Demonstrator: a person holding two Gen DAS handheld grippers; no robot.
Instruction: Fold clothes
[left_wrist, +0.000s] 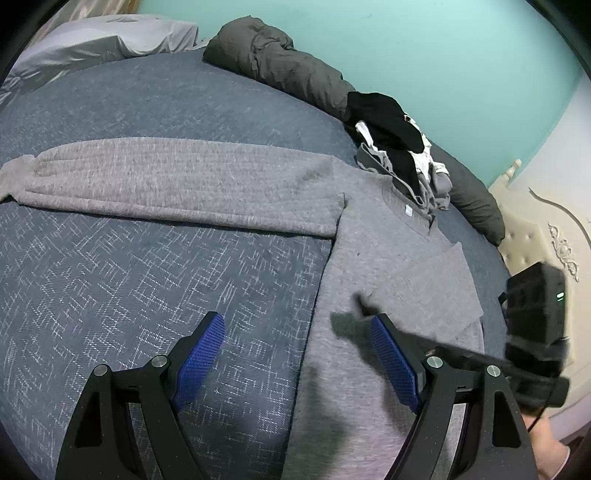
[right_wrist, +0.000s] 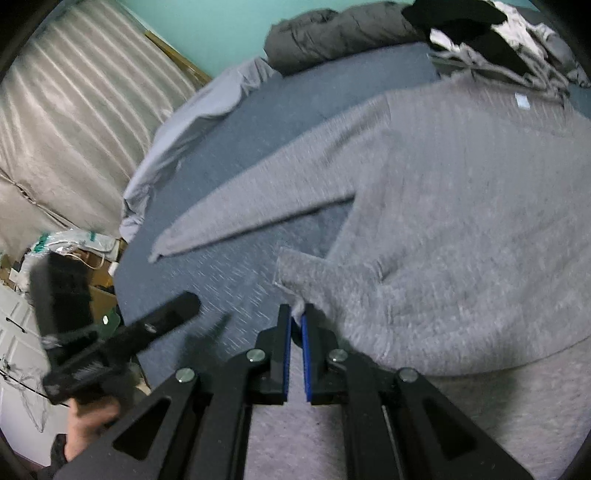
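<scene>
Grey sweater (left_wrist: 399, 258) flat | left hand-held gripper (left_wrist: 297, 325) spread | right hand-held gripper (right_wrist: 295, 314) pressed together, tilted down

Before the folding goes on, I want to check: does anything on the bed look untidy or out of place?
Yes. A jumbled pile of clothes lies on the grey sweater at its collar. One sleeve is stretched out flat.

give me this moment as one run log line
stage: folding grey sweater on bed | left claw: open, empty, above sweater edge | right claw: shut, beside folded-in sleeve cuff; hold unclear
</scene>
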